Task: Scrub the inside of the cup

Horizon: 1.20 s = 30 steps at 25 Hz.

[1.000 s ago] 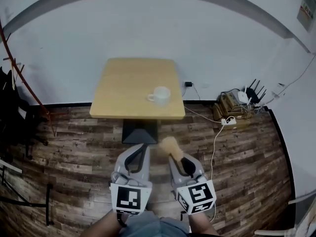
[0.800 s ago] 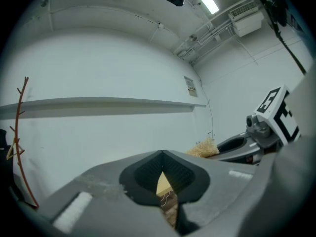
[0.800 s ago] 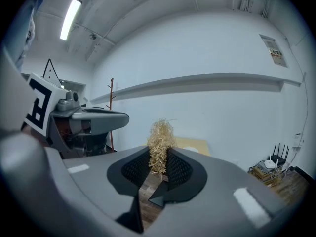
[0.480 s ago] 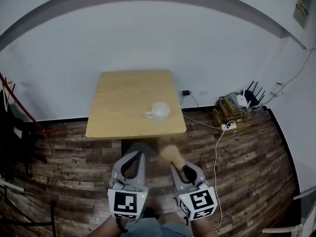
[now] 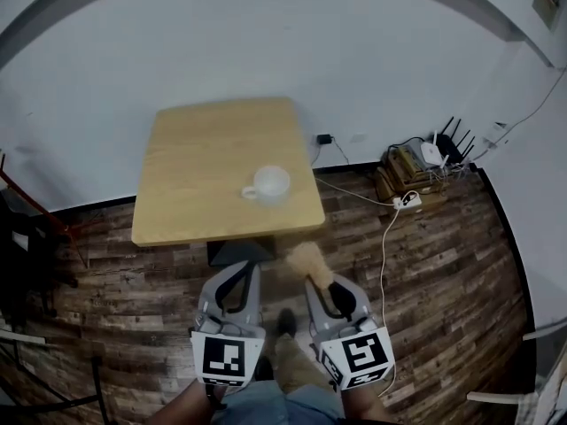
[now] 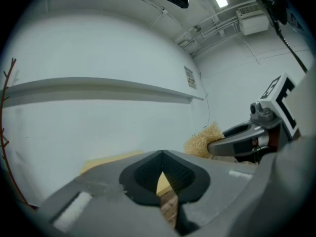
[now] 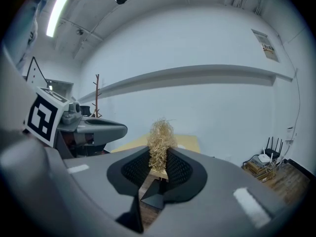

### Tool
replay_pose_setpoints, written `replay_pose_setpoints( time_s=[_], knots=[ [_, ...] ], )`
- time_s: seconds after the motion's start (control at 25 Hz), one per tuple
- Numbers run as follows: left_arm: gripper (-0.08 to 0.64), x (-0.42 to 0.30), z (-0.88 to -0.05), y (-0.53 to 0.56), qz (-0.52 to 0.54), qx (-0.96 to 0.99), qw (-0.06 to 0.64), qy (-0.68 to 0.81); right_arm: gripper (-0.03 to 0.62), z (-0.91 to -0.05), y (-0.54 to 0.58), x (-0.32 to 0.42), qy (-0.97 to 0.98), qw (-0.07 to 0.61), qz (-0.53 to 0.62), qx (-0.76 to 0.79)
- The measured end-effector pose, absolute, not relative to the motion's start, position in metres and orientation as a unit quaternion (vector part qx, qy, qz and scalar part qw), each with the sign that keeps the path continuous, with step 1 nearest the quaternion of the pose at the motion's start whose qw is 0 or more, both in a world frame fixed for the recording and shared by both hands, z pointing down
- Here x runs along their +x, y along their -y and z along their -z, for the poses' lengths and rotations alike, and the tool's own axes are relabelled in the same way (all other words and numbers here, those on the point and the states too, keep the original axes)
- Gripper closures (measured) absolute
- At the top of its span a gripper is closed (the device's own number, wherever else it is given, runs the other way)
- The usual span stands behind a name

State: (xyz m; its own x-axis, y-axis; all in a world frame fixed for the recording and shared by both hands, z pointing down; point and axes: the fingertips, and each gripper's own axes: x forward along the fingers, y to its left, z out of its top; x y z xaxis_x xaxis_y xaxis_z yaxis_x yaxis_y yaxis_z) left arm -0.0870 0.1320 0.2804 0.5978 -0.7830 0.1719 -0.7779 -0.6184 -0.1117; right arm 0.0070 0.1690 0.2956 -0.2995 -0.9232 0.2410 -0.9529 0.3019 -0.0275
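On the table (image 5: 190, 153) sits one cup (image 5: 269, 183); left tongs (image 5: 245, 271) together, right tongs (image 5: 321, 285) clamping one scourer (image 5: 305, 258).

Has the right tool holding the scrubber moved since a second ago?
Yes. The right tool, shut on the scrubber, has moved forward toward the table: the gap between the scrubber and the table's near edge has shrunk.

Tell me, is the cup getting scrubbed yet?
Not yet. Done: the right tool is shut on the tan scrubber. Right now both tools, the left tool shut and empty, hang short of the table. Left to do: reach the white cup and scrub inside.
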Motion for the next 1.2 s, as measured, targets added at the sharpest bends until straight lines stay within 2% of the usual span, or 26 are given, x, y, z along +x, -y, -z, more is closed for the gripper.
replay_pose_setpoints(
  time_s=[0.44,0.76,1.2],
  knots=[
    [0.54,-0.054,-0.287,-0.051,0.14,-0.876,0.009,-0.461,0.515,-0.303,-0.078,0.048,0.817,0.073,-0.104,0.562],
    [0.54,-0.03,-0.26,0.006,0.141,-0.865,0.038,-0.48,0.515,-0.285,-0.011,0.072,0.837,0.056,-0.086,0.538],
    [0.54,-0.037,-0.241,0.056,0.108,-0.856,0.059,-0.502,0.515,-0.264,0.054,0.058,0.861,0.069,-0.049,0.501]
  ],
)
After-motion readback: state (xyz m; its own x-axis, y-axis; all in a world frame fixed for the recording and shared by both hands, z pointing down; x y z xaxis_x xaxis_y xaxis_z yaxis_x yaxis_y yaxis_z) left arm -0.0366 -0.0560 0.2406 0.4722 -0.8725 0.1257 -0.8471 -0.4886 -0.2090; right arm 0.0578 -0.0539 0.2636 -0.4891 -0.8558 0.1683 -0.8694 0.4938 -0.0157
